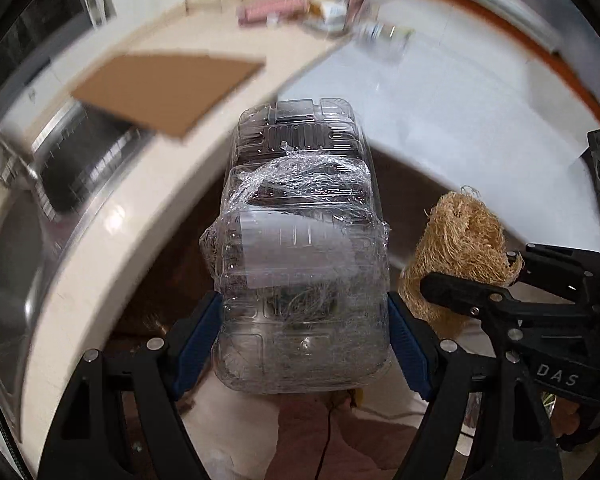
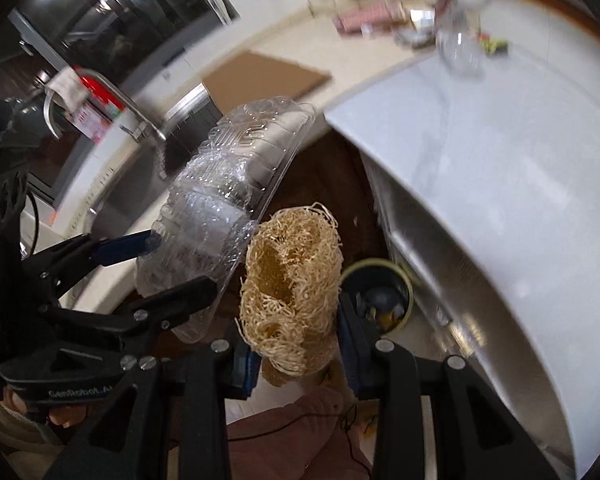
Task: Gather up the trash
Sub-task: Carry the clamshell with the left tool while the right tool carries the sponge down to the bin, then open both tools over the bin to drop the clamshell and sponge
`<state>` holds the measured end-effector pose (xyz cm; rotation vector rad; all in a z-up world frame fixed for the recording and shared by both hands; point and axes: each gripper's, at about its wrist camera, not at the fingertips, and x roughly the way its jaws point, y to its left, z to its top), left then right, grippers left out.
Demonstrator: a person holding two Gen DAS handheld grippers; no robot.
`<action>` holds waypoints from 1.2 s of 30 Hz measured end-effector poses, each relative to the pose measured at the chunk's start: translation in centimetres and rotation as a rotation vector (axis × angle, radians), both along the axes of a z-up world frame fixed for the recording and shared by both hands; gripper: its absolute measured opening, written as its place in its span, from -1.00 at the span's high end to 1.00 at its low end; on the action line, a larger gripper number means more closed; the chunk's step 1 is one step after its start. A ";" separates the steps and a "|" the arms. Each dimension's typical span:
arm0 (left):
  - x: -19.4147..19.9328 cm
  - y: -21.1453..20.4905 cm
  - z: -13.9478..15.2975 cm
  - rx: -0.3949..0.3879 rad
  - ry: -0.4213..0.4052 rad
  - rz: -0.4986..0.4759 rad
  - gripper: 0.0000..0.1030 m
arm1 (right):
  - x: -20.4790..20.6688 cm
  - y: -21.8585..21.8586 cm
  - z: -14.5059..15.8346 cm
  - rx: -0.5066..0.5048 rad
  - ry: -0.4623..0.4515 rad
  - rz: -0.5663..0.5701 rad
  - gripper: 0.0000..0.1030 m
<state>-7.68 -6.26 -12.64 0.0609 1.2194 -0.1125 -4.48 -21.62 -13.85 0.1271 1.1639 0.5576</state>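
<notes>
2 loads | left hand-held gripper (image 1: 305, 322) clamps clear clamshell (image 1: 300, 248) (film-wrapped) | right hand-held gripper (image 2: 296, 346) pinches loofah (image 2: 292, 276)

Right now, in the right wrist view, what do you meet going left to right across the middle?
Left gripper → clear plastic clamshell container it holds → loofah sponge in the right gripper's jaws → trash bin on the floor → white cabinet top.
</notes>
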 end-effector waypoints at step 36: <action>9.3 3.6 -40.1 0.019 0.327 -0.089 -0.59 | 9.1 5.8 -41.9 -0.241 0.217 0.029 -0.11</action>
